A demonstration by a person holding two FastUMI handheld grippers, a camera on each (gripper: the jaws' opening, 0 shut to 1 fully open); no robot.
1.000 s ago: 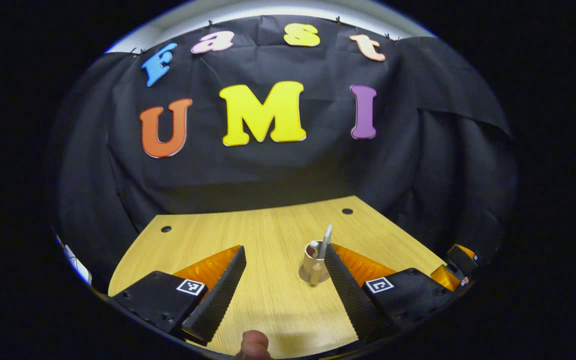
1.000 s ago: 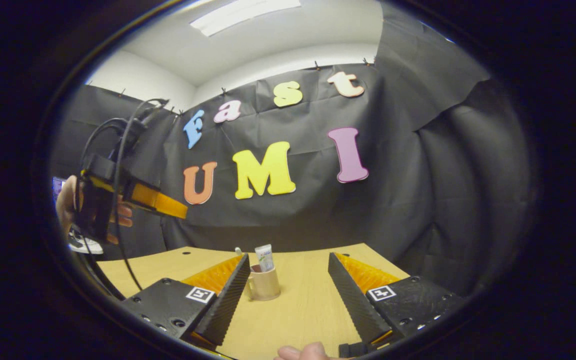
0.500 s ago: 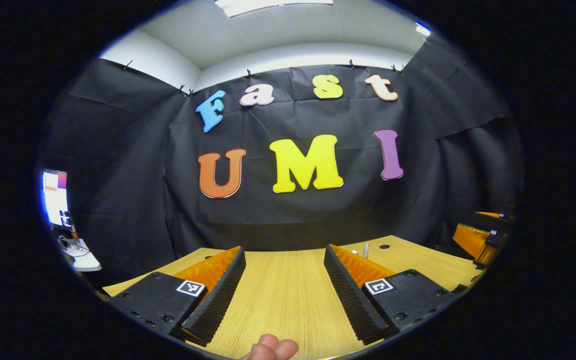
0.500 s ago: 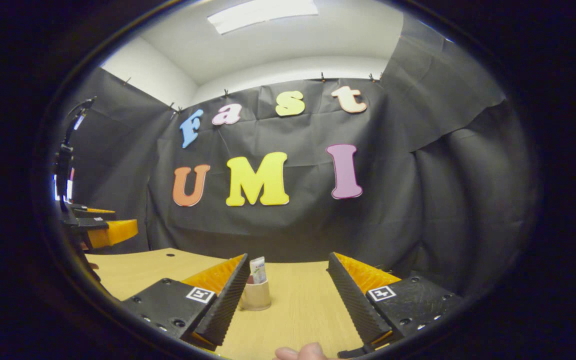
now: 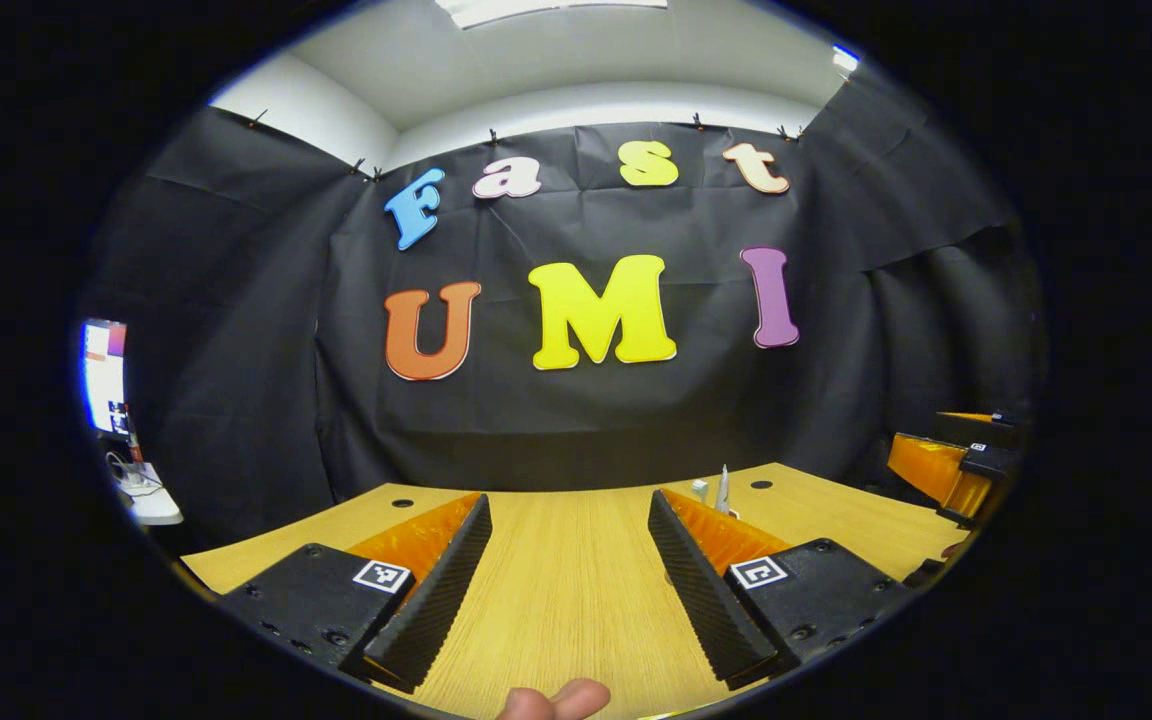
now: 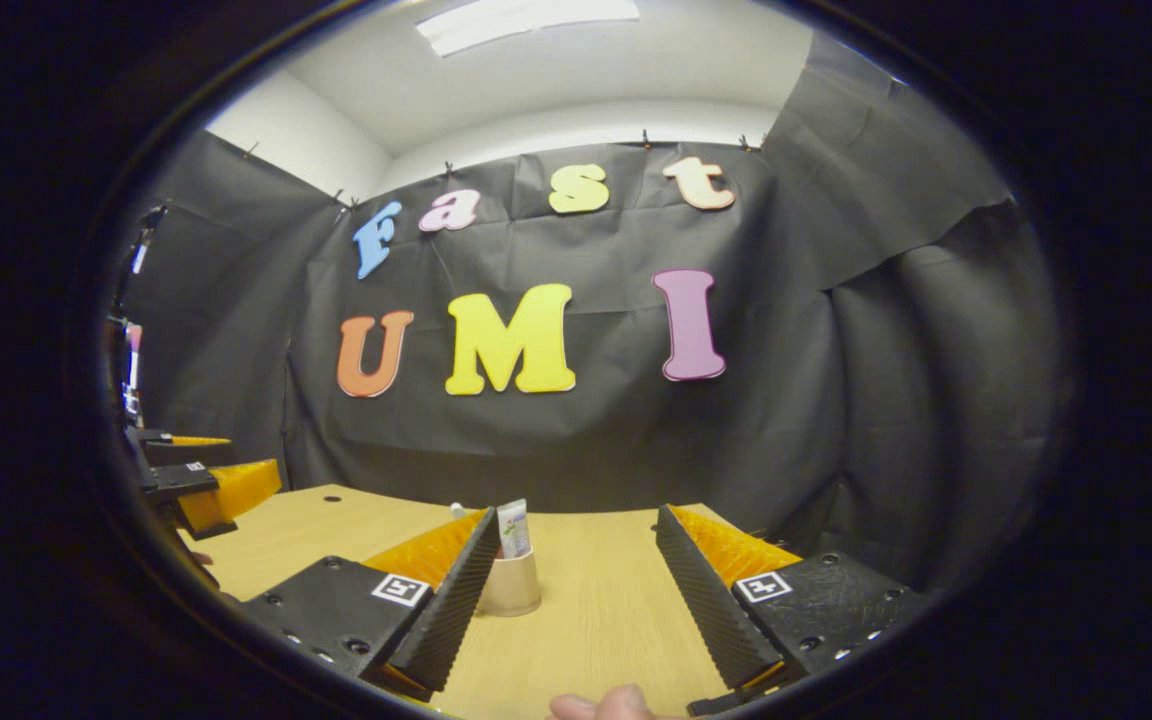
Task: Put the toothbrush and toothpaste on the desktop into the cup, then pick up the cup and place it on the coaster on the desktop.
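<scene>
Holds nothing in the right gripper (image 6: 576, 512) or left gripper (image 5: 568, 496), fingers of both spread wide. Finds the cup (image 6: 511, 597) just ahead on the tabletop (image 6: 596, 620), beside the right gripper's left finger, with toothpaste (image 6: 513, 527) and toothbrush (image 6: 455, 510) upright inside. Cannot tell whether a coaster lies under the cup.

Both views look low and level across the tabletop (image 5: 566, 590) toward the booth's back wall. The right gripper view sits near the cup (image 6: 511, 585); the left gripper view lies well left of it.

The cup (image 6: 513, 593) is partly hidden behind the right hand-held gripper (image 6: 576, 585); no coaster can be made out
</scene>
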